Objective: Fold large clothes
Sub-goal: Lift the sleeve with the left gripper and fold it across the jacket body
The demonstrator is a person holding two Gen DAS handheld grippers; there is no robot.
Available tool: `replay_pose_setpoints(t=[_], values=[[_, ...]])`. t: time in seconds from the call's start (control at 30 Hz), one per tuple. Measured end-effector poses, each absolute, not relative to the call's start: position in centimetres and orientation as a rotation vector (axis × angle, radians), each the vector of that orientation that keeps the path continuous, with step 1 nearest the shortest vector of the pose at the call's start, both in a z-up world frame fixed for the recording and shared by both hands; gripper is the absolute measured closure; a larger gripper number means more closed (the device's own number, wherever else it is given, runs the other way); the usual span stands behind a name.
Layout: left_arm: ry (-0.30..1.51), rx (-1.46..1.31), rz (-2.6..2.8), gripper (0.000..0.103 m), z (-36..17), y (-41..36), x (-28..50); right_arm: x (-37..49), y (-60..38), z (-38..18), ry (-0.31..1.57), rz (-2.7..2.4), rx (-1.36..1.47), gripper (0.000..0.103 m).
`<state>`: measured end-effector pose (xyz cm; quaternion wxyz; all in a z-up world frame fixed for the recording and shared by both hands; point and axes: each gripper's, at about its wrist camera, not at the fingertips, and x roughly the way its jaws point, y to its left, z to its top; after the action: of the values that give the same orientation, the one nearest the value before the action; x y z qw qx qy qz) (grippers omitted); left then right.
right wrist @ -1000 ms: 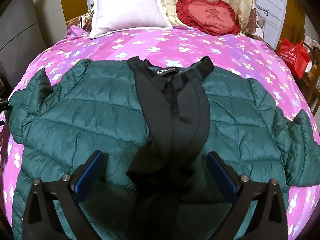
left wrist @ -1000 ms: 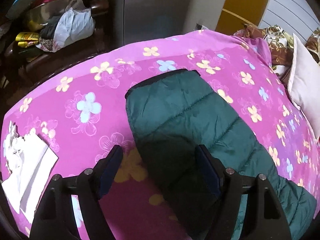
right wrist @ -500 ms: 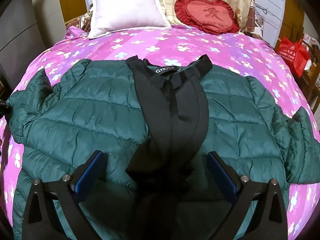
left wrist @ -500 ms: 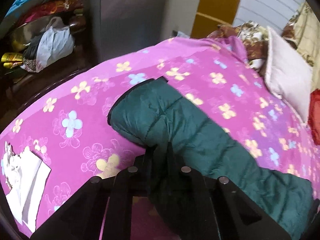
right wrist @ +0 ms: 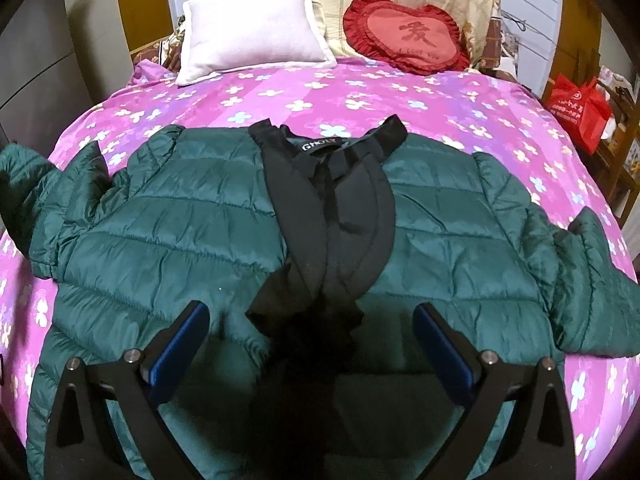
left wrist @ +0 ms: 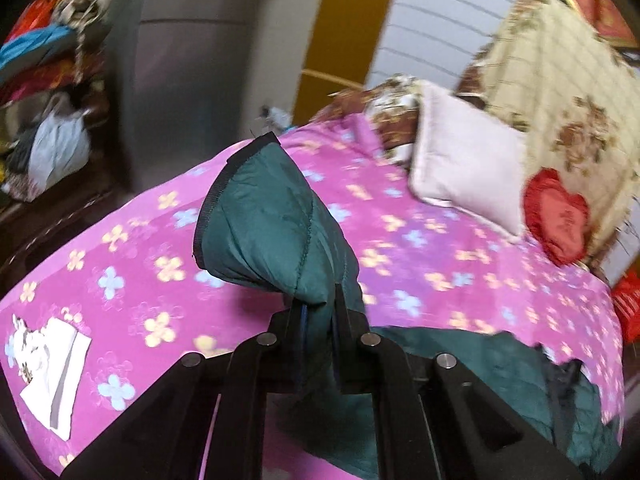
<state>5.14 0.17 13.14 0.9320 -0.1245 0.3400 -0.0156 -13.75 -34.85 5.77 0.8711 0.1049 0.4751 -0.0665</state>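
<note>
Across the bed: a magenta bedspread printed with pale flowers (right wrist: 400, 92) fills both views.
Jacket: a dark green quilted puffer jacket (right wrist: 180, 232) lies front up on the bedspread, black lining (right wrist: 332, 208) showing down the open middle.
Jacket axis: collar toward the pillows, hem toward the right wrist camera; sleeves spread out to left and right.
Left sleeve: the green sleeve with a black-bound cuff (left wrist: 272, 232) is raised off the bedspread, cuff pointing up and away from the left wrist camera.
Right sleeve: it lies bent on the bedspread near the bed's right edge (right wrist: 592, 280).
Open room: bare bedspread runs between collar and pillows, and to the left of the raised sleeve.
Pillows: a pale pink rectangular pillow (right wrist: 252, 28) and a red heart-shaped frilled cushion (right wrist: 408, 36) sit at the head, well apart from the jacket.
Paper: white folded paper (left wrist: 52, 368) rests near the bed's left corner.
Left gripper (left wrist: 319, 332): clamped on the sleeve fabric.
Right gripper (right wrist: 312, 344): jaws spread wide above the jacket's lower front, holding nothing.
</note>
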Motion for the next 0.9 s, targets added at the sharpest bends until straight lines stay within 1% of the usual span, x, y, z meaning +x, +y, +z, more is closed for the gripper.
replay_pose_setpoints(t=[0.2,0.47,0.7,0.9], values=[[0.674,-0.157,-0.181,0.103,15.6,-5.8,1.8,-15.0,-35.9,6.4,0.983,-0.152,0.229,0.000],[0.675,-0.054,-0.355,0.103,16.2,-14.2,-2.2,-17.0,-38.1,6.5,0.975,-0.181,0.253,0.000],[0.697,0.007,-0.436,0.103,15.2,-20.5,-4.4,-18.6,-40.4,6.3,0.973,-0.218,0.284,0.000],[0.766,0.027,-0.478,0.103,12.6,-24.6,-5.2,-19.8,-41.9,5.9,0.975,-0.240,0.299,0.000]])
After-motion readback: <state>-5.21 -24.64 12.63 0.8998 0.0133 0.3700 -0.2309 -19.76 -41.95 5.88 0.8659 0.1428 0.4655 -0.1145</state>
